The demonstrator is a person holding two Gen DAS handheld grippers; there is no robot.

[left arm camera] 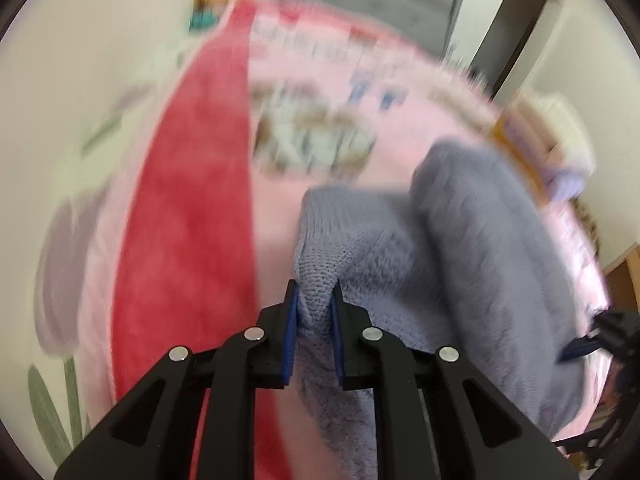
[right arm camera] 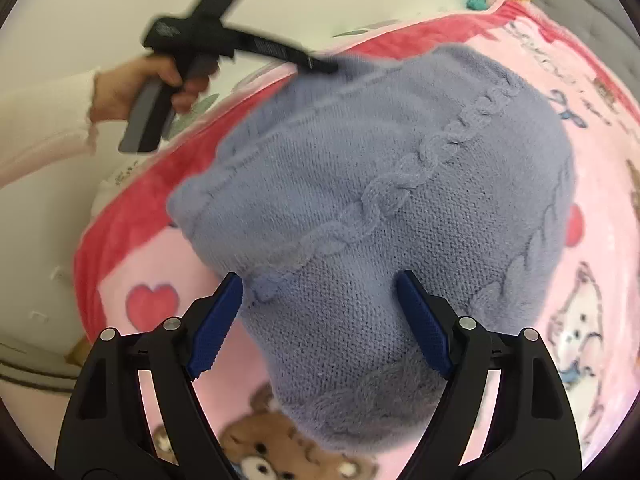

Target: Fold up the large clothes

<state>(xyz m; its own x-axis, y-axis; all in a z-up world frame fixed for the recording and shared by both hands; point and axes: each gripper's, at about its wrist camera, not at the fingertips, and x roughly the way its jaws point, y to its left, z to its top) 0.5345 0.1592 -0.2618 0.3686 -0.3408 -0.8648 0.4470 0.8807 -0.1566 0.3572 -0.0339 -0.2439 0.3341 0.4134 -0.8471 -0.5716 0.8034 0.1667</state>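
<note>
One lavender-blue cable-knit sweater (right arm camera: 360, 208) on pink bear-print fleece blanket (right arm camera: 600, 240), red border (left arm camera: 188, 208) at nine o'clock; left gripper (left arm camera: 316, 300) pinching its edge, right gripper (right arm camera: 320, 284) jaws wide astride; blanket lettering illegible.

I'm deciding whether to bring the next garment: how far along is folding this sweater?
Partway. Done: the lavender knit sweater lies on the pink blanket already bunched over itself, one layer over another. In hand: the left tongs are shut on a fold of knit; the right tongs straddle the sweater's near part, open. Left: flattening and squaring it into a tidy fold.
</note>
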